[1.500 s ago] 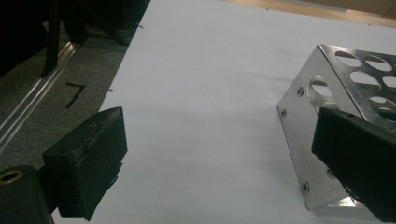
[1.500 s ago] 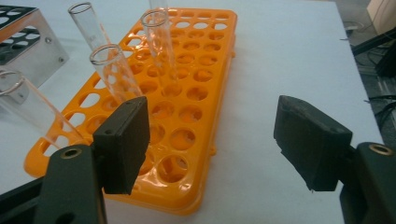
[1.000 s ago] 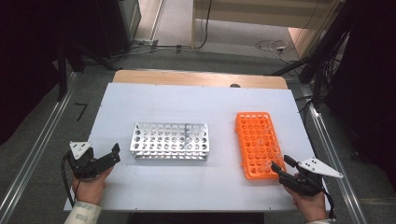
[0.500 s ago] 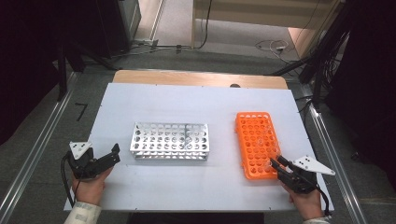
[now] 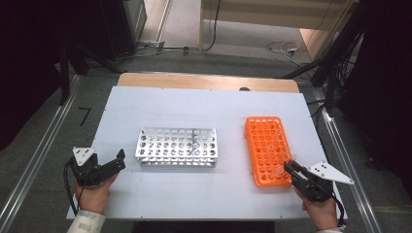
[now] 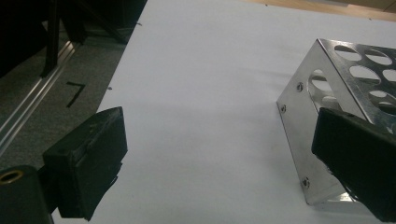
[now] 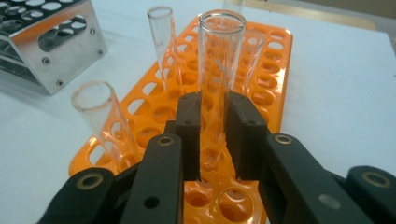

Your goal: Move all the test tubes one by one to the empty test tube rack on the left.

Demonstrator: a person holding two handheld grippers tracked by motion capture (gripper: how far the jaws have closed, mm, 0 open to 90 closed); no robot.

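— While it stands upright, open mouth up, where is the clear glass test tube (image 7: 219, 84) held?
— Between the closed right gripper (image 7: 213, 135) jaws, over the orange plastic rack (image 5: 267, 150), toward which that gripper was moved. The left gripper (image 6: 224, 158) is kept spread beside the metal rack (image 6: 345, 93).

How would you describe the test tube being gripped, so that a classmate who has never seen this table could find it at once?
Start at the orange rack on the white table, to the right of the metal rack. At its near end the right gripper has its fingers shut around one clear glass test tube. Unlike the bare tubes beside it, this one stands upright between two black fingers.
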